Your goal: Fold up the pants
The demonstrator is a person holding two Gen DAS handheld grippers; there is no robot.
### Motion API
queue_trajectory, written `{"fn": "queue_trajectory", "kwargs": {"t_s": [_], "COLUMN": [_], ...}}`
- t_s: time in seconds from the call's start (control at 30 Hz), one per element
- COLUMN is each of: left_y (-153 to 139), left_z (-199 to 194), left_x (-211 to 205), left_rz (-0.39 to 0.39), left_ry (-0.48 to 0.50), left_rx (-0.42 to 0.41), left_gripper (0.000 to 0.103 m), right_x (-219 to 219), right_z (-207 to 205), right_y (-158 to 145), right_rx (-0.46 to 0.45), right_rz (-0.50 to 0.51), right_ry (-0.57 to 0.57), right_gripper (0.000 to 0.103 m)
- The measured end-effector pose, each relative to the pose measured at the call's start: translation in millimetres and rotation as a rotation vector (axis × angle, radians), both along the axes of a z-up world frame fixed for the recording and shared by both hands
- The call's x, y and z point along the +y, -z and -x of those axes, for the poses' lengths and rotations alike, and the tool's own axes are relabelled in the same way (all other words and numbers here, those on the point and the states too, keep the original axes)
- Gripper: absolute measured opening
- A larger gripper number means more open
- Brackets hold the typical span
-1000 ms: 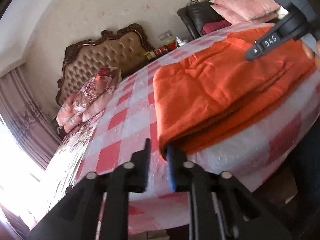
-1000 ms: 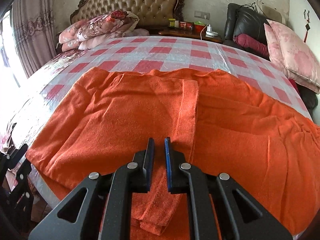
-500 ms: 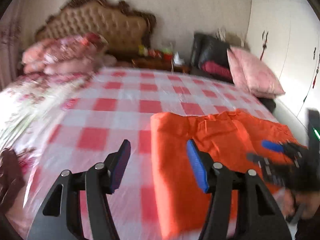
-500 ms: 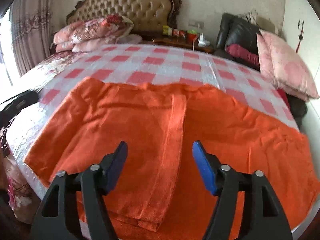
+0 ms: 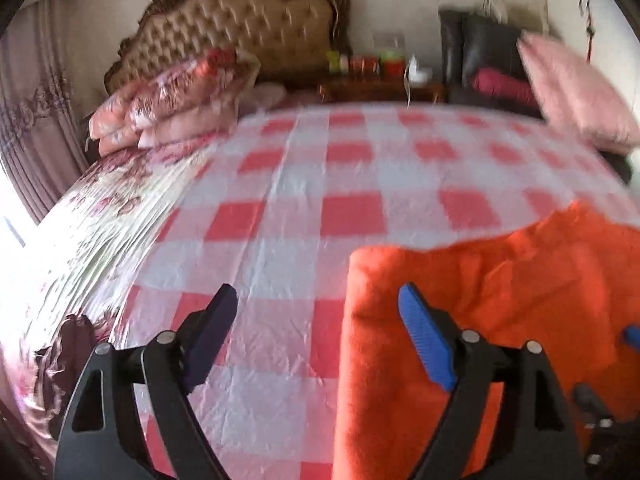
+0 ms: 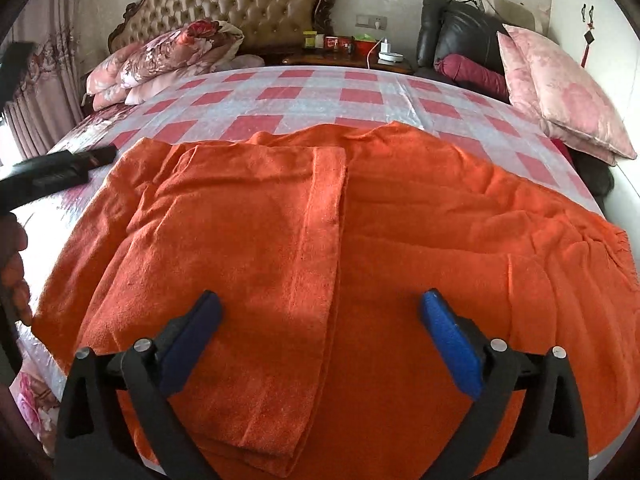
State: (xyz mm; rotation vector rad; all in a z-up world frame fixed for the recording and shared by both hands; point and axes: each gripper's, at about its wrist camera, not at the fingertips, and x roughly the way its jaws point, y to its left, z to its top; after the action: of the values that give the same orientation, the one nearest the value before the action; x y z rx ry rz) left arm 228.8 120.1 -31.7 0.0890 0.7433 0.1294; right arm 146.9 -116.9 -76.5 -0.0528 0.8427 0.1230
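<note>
The orange pants (image 6: 360,248) lie spread on the near part of the bed, with one part folded over to the left and its hem running down the middle. My right gripper (image 6: 320,340) hovers open above that folded layer, nothing between its fingers. In the left wrist view the pants (image 5: 500,312) fill the lower right, their left edge rising as a thick fold. My left gripper (image 5: 316,332) is open and empty, its right finger over the pants' left edge, its left finger over bare sheet. The left gripper (image 6: 60,172) also shows at the left edge of the right wrist view.
The bed has a red-and-white checked sheet (image 5: 340,208) under clear plastic. A folded floral quilt (image 6: 160,60) lies by the tufted headboard (image 6: 240,4). Pink pillows (image 6: 560,92) and a black chair (image 6: 460,28) stand at the right, a cluttered nightstand (image 6: 352,52) behind.
Both grippers have gone from shut to wide open and let go of the pants. The left gripper swung up to face the headboard; the right one drew back slightly.
</note>
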Motion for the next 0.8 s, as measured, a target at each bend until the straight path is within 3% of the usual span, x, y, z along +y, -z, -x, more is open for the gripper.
{"fn": "queue_trajectory", "kwargs": {"t_s": [0.1, 0.23, 0.33, 0.43, 0.6, 0.67, 0.7, 0.73, 0.8], "left_y": [-16.8, -22.1, -12.6, -1.0, 0.3, 3.2, 3.8, 3.2, -4.7], "left_z": [27.0, 67.9, 90.1, 95.2, 100.9, 101.0, 99.3, 95.5, 81.6], "left_x": [-4.9, -8.8, -12.4, -10.9, 10.8, 16.1, 19.1, 21.6, 26.2], "left_rz": [-0.015, 0.056, 0.091, 0.089, 0.163, 0.195, 0.215, 0.218, 0.209], "left_ry": [-0.011, 0.018, -0.012, -0.034, -0.073, -0.069, -0.041, -0.024, 0.006], "left_rx": [-0.081, -0.204, -0.197, -0.163, -0.178, -0.148, -0.132, -0.122, -0.104], "left_gripper": [0.092, 0.101, 0.101, 0.101, 0.101, 0.092, 0.080, 0.075, 0.047], "right_x": [-0.1, -0.2, -0.1, -2.4, -4.2, -7.6, -11.9, -14.6, -19.7], "right_z": [0.2, 2.6, 2.3, 3.3, 1.3, 3.1, 5.7, 6.8, 6.8], "right_y": [0.3, 0.4, 0.0, 1.1, -1.2, -4.5, -10.7, -15.0, -27.8], "right_rx": [-0.003, 0.003, 0.009, 0.009, 0.039, 0.019, -0.015, -0.030, -0.067], "right_rz": [0.000, -0.003, 0.000, -0.022, -0.025, -0.026, -0.050, -0.068, -0.117], "right_ry": [0.002, 0.005, 0.011, 0.027, 0.016, -0.003, 0.002, 0.002, -0.007], "right_gripper": [0.097, 0.098, 0.098, 0.098, 0.098, 0.098, 0.098, 0.098, 0.098]}}
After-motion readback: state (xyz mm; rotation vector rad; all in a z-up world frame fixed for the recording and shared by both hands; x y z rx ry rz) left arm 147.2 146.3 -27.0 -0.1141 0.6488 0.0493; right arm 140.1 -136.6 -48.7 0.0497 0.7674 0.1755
